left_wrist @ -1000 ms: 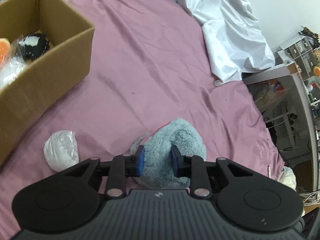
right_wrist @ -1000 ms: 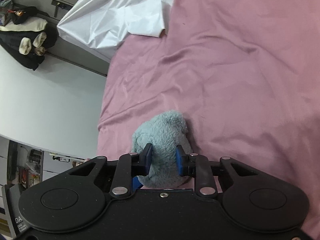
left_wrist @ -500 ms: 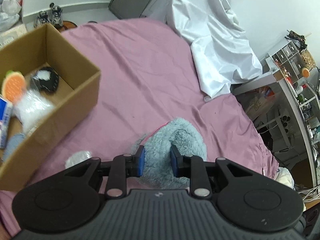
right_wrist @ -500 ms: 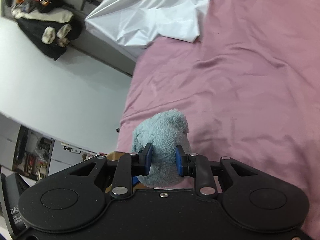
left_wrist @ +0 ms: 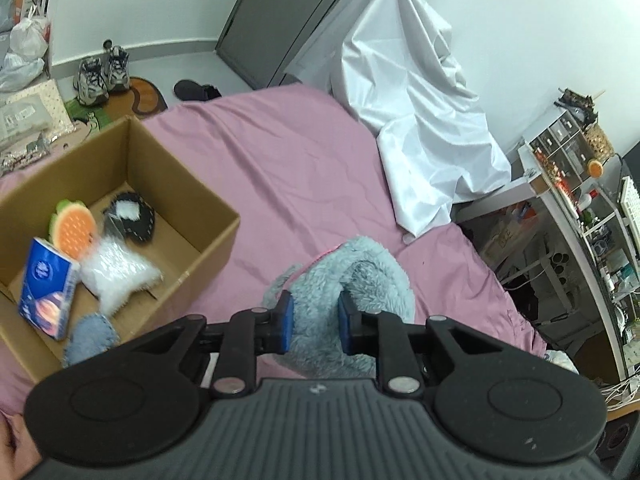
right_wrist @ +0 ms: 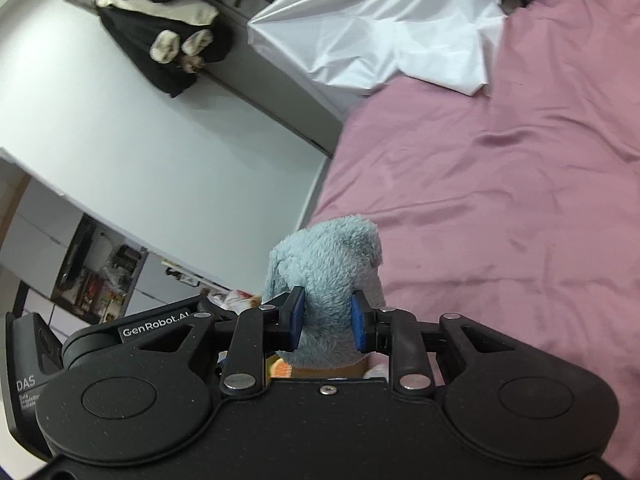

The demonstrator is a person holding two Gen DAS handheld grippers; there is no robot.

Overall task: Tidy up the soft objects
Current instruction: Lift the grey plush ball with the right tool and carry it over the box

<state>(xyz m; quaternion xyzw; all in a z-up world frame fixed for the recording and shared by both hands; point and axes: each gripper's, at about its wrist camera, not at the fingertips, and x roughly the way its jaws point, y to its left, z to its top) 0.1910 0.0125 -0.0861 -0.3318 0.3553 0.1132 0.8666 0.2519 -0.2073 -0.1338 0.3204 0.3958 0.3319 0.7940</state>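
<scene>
Cardboard box [left_wrist: 208, 216]: sits at the left on the pink bed [left_wrist: 304, 168], top open. Inside lie an orange-faced sponge [left_wrist: 74, 226], a blue tissue pack [left_wrist: 48, 288], a white fluffy pad [left_wrist: 116, 276], a black-and-white piece [left_wrist: 130, 220] and a denim-blue pad [left_wrist: 90, 338].

Free space: the near right part of the box floor looks bare, so that is the likely drop spot.

Left tool [left_wrist: 314, 322]: clamped on the grey-blue plush item [left_wrist: 360, 276]; both blue pads press deep into the pile, and its jaws have just been closing tighter on it.

Plush item: held off the bed between the 2 tools, to the right of the box and not yet over it.

Right tool [right_wrist: 326, 320]: clamped on the other end of the same plush.

Step in hand: carrying the plush leftward to the box, as I judge it.

Doing it well: keep both grips firm and the 2 tools moving together so the fabric neither stretches nor slips; clear the near box wall with the hanging part before lowering; release only once the plush rests inside.

White sheet [left_wrist: 416, 120]: draped at the far right of the bed, well apart from the route.
</scene>
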